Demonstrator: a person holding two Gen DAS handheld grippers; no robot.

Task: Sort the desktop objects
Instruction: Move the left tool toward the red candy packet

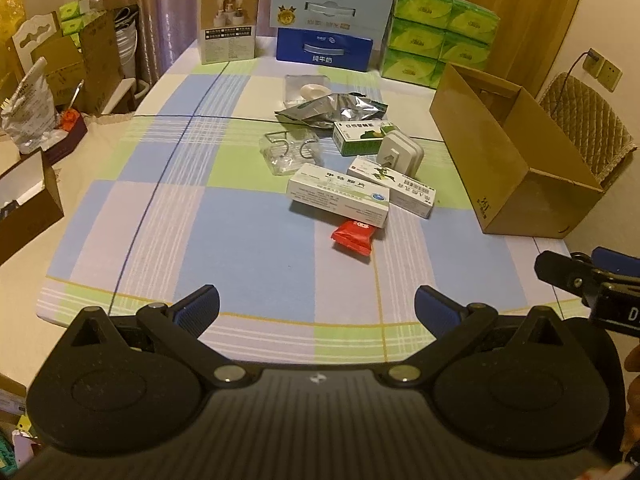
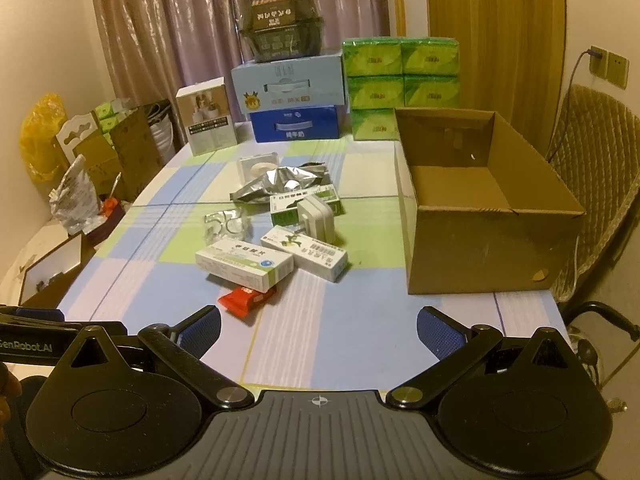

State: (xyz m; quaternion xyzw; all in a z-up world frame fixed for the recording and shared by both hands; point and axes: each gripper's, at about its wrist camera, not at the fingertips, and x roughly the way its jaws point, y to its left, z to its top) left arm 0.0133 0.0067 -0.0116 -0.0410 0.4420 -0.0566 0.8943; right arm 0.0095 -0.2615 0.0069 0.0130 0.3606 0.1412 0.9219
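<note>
Checked cloth is covering the table (image 1: 240, 248). Cardboard box (image 2: 480, 248) is being kept open-topped at the right edge. 2 medicine cartons (image 2: 244, 266) and 1 red packet (image 2: 246, 300) are lying mid-table, left of the box. Left gripper (image 1: 316, 308) and right gripper (image 2: 318, 328) are being held wide open, empty, near the front edge.

Both the left gripper (image 1: 316, 308) and right gripper (image 2: 319, 330) hover side by side, jaws spread wide, empty.
</note>
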